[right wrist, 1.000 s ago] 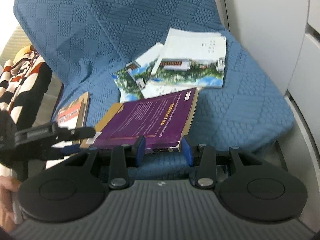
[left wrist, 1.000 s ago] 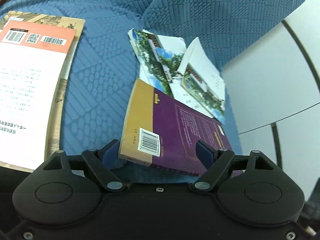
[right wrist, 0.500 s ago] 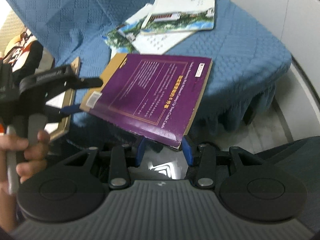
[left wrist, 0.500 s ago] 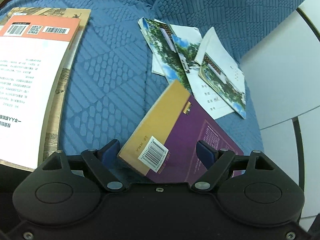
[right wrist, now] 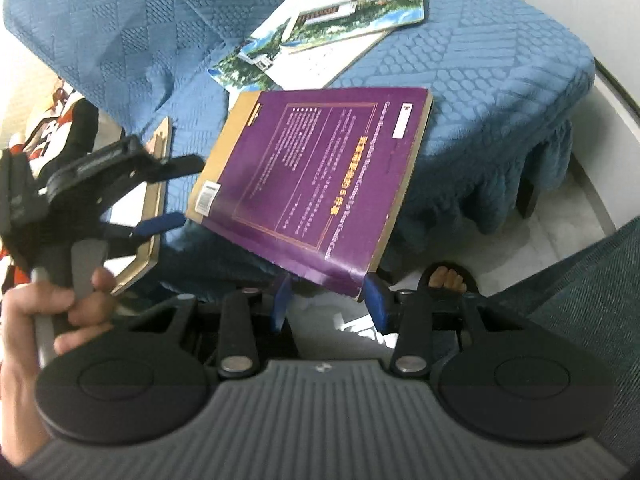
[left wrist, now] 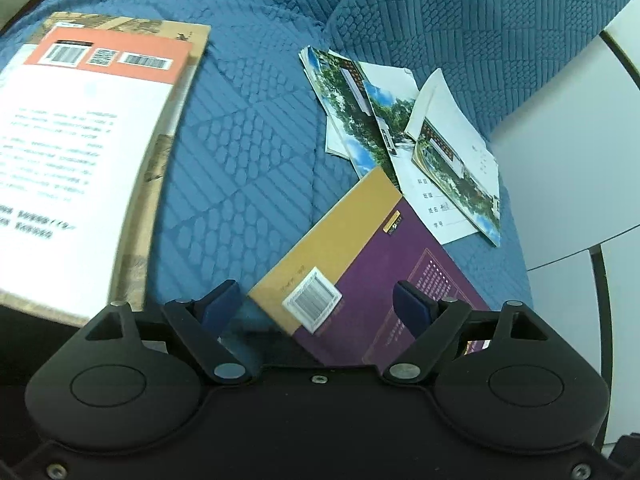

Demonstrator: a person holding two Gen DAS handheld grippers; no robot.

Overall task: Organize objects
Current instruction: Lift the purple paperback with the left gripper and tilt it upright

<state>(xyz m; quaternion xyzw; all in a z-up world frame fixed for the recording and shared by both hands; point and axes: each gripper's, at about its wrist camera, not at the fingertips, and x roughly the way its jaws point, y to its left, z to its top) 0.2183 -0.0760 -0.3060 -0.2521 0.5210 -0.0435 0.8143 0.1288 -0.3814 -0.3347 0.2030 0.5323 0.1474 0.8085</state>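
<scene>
Right wrist view shows my right gripper nearest, its jaws clenched on the corner of the purple book, which is lifted and tilted above the front edge of the blue-covered sofa. At the left, my left gripper stands with jaws released and wide, just beside the book's barcode corner, not pressing it. Left of it lies a white and orange book on a brown one. Farthest, some pamphlets lie spread on the sofa.
</scene>
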